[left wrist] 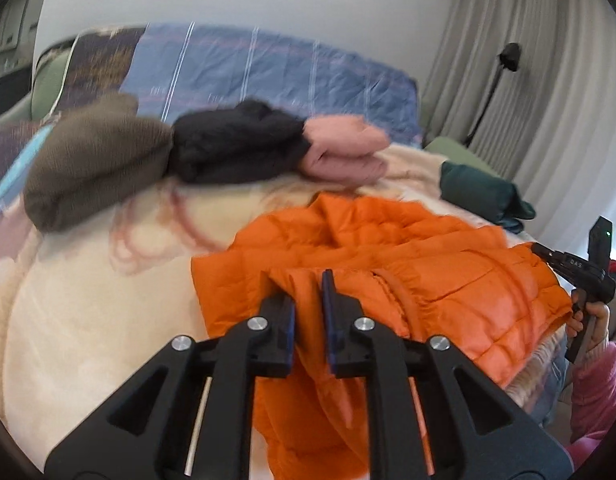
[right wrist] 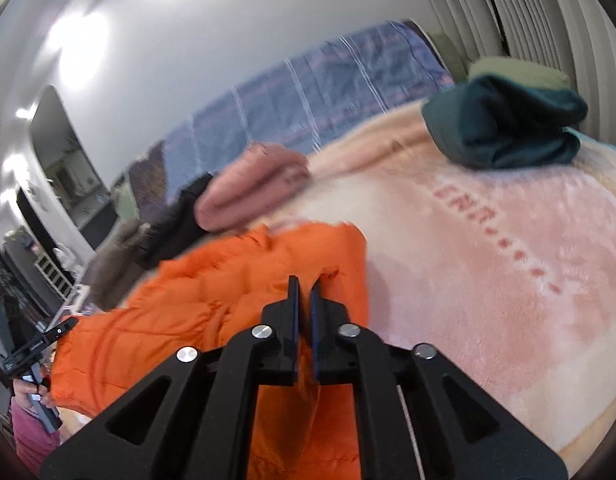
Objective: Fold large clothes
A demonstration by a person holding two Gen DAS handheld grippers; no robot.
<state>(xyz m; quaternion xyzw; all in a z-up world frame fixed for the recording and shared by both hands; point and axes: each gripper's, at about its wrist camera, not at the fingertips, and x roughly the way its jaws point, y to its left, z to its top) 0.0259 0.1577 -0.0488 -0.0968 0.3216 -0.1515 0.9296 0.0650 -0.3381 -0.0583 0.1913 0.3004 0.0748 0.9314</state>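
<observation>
Now both tongs pinch the orange puffer jacket (left wrist: 407,280): left gripper (left wrist: 308,292) on a fold, right gripper (right wrist: 304,300) on its edge, folded clothes (left wrist: 212,148) beyond.

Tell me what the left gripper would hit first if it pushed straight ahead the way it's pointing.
Already clamped on it, the left gripper would plough further into the puffy orange quilted jacket. Beyond lies the black fuzzy folded garment, though depth is unclear.

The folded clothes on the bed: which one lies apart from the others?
The dark green one. It sits alone near the curtain, while the brown, black and pink ones lie in a touching row.
</observation>
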